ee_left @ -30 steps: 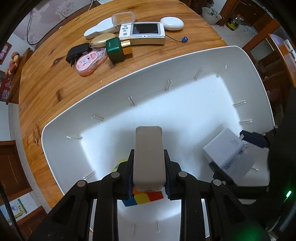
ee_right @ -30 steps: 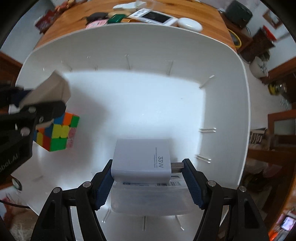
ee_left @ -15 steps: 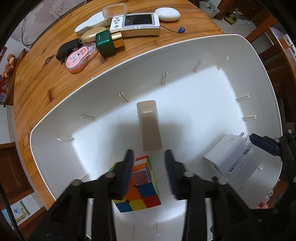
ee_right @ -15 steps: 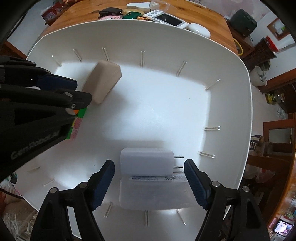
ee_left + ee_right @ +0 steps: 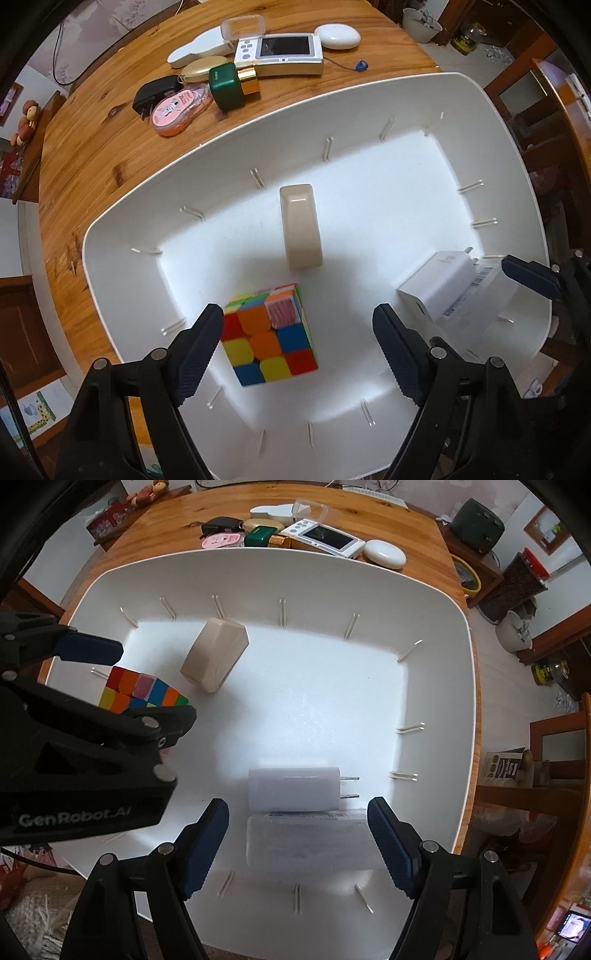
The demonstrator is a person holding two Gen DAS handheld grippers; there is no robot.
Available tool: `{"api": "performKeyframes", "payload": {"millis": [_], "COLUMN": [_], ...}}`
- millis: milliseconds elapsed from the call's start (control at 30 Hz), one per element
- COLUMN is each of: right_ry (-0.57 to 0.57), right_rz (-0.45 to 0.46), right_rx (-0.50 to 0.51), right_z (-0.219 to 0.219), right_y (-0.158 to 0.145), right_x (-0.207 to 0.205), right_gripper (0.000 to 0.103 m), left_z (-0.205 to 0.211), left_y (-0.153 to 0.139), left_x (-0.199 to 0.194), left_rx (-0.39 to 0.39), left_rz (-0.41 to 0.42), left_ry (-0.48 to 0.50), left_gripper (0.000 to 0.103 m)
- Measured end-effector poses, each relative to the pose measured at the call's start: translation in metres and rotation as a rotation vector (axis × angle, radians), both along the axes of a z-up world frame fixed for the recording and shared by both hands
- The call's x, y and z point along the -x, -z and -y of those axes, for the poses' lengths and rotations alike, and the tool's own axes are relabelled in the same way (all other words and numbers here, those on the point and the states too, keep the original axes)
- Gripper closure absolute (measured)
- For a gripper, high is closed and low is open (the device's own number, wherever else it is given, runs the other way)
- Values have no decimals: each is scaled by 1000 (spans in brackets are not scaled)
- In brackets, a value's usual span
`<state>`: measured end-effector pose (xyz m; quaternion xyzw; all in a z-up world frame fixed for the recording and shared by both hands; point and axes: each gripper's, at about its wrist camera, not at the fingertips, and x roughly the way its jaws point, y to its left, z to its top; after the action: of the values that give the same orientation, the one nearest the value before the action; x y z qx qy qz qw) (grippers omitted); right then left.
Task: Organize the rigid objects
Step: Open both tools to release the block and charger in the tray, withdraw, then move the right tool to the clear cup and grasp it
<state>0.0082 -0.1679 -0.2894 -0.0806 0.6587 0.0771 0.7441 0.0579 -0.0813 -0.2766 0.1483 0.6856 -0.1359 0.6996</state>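
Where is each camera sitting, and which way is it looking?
Left wrist: sits on the left hand-held gripper, looking down along its open fingers into the white bin at the puzzle cube; the right hand-held gripper's blue finger pad shows at the right edge.
Right wrist: sits on the right hand-held gripper, looking down at the white charger; the left hand-held gripper crosses the left side.
Both share the bin, cube, charger, beige case and the wooden table beyond.

Both grippers empty, jaws wide apart.
Left gripper (image 5: pixel 299 354) hangs on the left with nothing between its blue-padded fingers; right gripper (image 5: pixel 297 843) sits near and to the right, fingers equally spread.
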Motion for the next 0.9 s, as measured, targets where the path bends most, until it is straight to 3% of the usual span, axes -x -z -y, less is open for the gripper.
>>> {"api": "performKeyframes", "payload": {"millis": [300,667,900], "right_ry": [3,40,102], "right_rz": [48,165,210], "right_rx": [-26,-89,-136], "right_z": [-5,-2,7], "right_y": [-15,-70,-95], "right_x": [-2,-6,-27], "right_gripper": [25,25,25], "left_z": [-11,-39,-68], "left_y": [-54,-118,-142], "left_x": [16,-24,-52], "left_rx": [39,111,81], "left_rz": [89,250,340], "left_ry": [-14,-112,-154], "left_gripper": [18,18,18]}}
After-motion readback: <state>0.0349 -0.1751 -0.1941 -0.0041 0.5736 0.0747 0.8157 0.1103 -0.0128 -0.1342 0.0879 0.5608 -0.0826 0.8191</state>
